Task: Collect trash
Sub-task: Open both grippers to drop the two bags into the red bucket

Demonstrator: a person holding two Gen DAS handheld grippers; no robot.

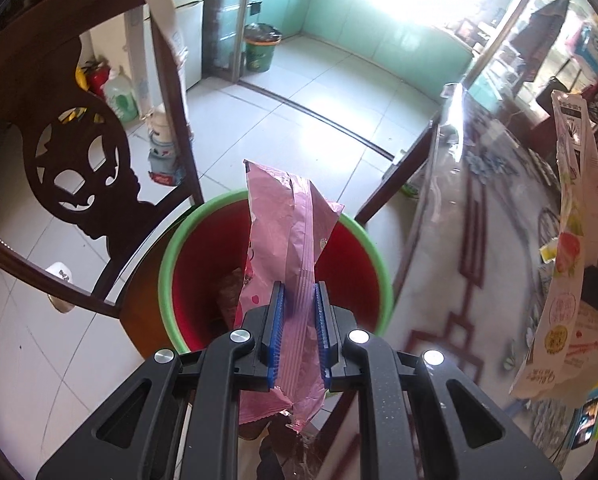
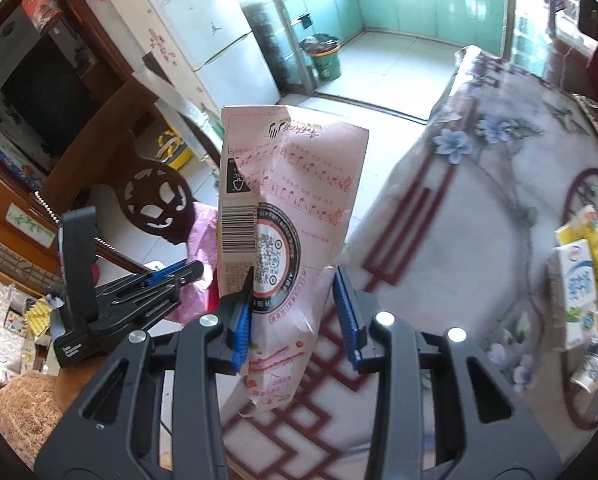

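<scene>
The left gripper (image 1: pixel 299 320) is nearly closed, its blue pads clamped on a pink foil wrapper (image 1: pixel 291 248) that stands up between them. The wrapper is crumpled and glossy, with a ribbed seam running down its middle and a torn, ragged lower end hanging below the pads. It hangs directly over a red bin (image 1: pixel 203 264) with a green rim, which stands on the tiled floor between a dark carved wooden chair (image 1: pixel 71 152) and the desk (image 1: pixel 459 280). Something brown already lies inside the bin.

The right gripper (image 2: pixel 295 312) is partly open and holds a pale pink carton-like package (image 2: pixel 295 200), flattened and creased. Its left pad presses the package's side, while the right pad sits against a bent-out flap. The package shows a barcode, a round code inside a dark ring, rows of red musical notes and a torn top edge. It hangs above the edge of the desk, whose cloth has blue flowers and a dark red lattice pattern. Further right on the desk lie yellow and white cartons (image 2: pixel 579 280)
</scene>
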